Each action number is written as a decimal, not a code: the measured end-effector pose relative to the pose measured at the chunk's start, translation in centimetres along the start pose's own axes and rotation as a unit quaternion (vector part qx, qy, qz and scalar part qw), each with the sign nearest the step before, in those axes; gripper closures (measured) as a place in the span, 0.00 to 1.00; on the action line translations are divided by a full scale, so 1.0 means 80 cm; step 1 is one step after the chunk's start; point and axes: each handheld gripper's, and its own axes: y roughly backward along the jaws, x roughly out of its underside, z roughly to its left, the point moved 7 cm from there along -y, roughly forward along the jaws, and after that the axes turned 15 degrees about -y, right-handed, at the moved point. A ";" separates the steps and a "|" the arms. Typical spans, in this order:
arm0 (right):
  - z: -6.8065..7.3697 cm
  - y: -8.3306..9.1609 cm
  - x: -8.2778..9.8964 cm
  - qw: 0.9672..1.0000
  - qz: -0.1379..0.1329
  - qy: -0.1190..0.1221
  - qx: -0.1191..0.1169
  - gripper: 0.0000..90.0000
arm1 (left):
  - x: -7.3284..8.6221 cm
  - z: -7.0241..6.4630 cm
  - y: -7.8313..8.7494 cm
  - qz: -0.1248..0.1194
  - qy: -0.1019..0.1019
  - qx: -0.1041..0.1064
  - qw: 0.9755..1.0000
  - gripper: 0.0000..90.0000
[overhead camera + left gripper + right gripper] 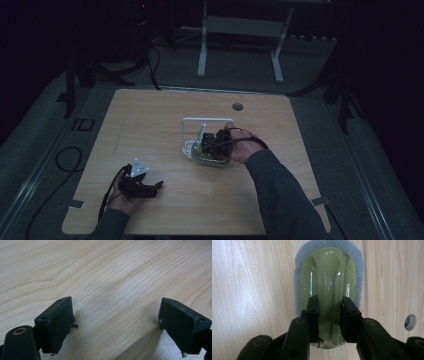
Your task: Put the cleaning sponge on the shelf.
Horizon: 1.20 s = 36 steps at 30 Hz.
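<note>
A scrubber (pixel 328 277) with a glossy green plastic handle on a grey-blue sponge pad lies lengthwise under my right gripper (pixel 329 302). Its two black jaws press on either side of the handle's raised middle ridge, so it is shut on the scrubber. From above, the right gripper (pixel 212 145) is near the table's middle, and the greenish scrubber (pixel 212 159) shows just below it. My left gripper (pixel 152 187) rests low at the front left. Its jaws stand wide open over bare wood (pixel 115 322).
A white frame-like stand (pixel 200 121) rises just left of and behind the right gripper. A round cable hole (pixel 237 106) is in the wooden table (pixel 150 125) toward the back, also seen as the hole (pixel 410 322). The room around is dark.
</note>
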 end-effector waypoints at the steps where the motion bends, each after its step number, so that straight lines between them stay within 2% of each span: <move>1: -0.001 0.000 -0.002 1.000 0.000 0.002 0.003 0.80 | 0.000 0.000 0.000 0.000 0.000 0.000 1.000 0.15; 21: -0.005 -0.011 -0.014 0.999 0.007 0.033 0.031 0.80 | 0.000 0.000 0.000 -0.001 0.000 0.000 1.000 0.15; 36: -0.007 -0.023 -0.024 0.998 0.007 0.041 0.047 0.80 | 0.000 0.000 0.000 0.000 0.000 0.001 1.000 0.15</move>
